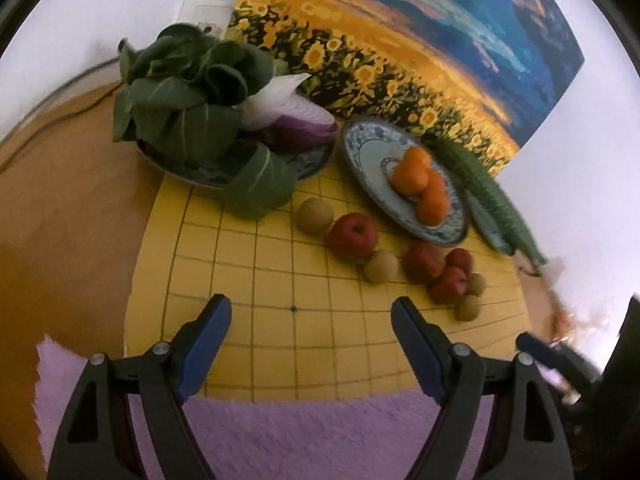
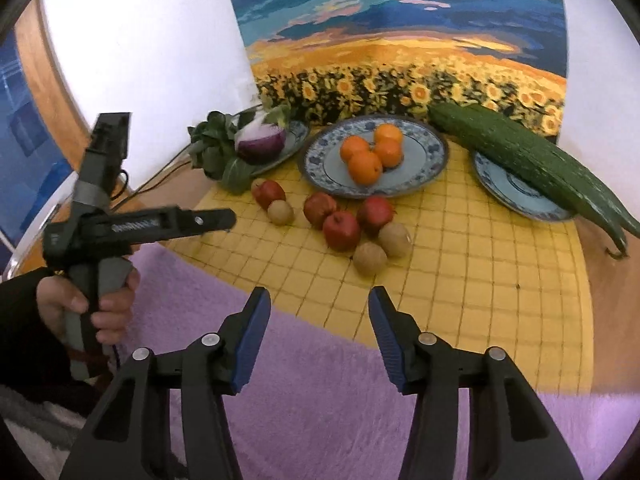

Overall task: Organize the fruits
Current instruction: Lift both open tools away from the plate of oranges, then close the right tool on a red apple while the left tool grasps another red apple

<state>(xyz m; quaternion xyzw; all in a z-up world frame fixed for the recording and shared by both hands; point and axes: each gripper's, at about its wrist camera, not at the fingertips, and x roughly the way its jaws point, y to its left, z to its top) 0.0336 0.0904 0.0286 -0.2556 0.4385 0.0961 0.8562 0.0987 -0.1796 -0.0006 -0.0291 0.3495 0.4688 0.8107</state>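
Right tool (image 2: 316,330): jaws wide, nothing between them, hanging over the purple rug (image 2: 320,380) at the near edge of the yellow grid mat (image 2: 460,264). Left tool (image 1: 310,338): also wide and empty, over the same mat edge. In the right view it shows side-on, off to the left, gripped by a hand (image 2: 90,304).

Just ahead of the right tool, loose on the mat: two kiwis (image 2: 370,258), brown, rough-skinned, likely good friction but soft if ripe, so squeeze lightly across the short middle. They are roughly oval; the long axis cannot be read reliably through the lens.

Touching them, slightly farther: three red fruits (image 2: 341,231), crowned like pomegranates, in a tight cluster. Judged firm, heavier, smooth-skinned; take across the widest girth. The crown on the nearest one tilts up and away. Crowding leaves little finger room, so an outer one looks easiest.

Farther left: another red fruit (image 2: 269,193) with a third kiwi (image 2: 281,212) touching it.

Beyond the cluster, dead ahead: blue-patterned plate (image 2: 430,160) holding four oranges (image 2: 365,167), piled touching. Round, no useful axis.

Far right: long green gourd (image 2: 532,164) on a second plate (image 2: 516,200), long axis running from far-left to near-right, stem end overhanging the rim towards the desk (image 2: 612,280). Far left: greens (image 2: 216,148) and a cut onion (image 2: 261,140) on a third plate.
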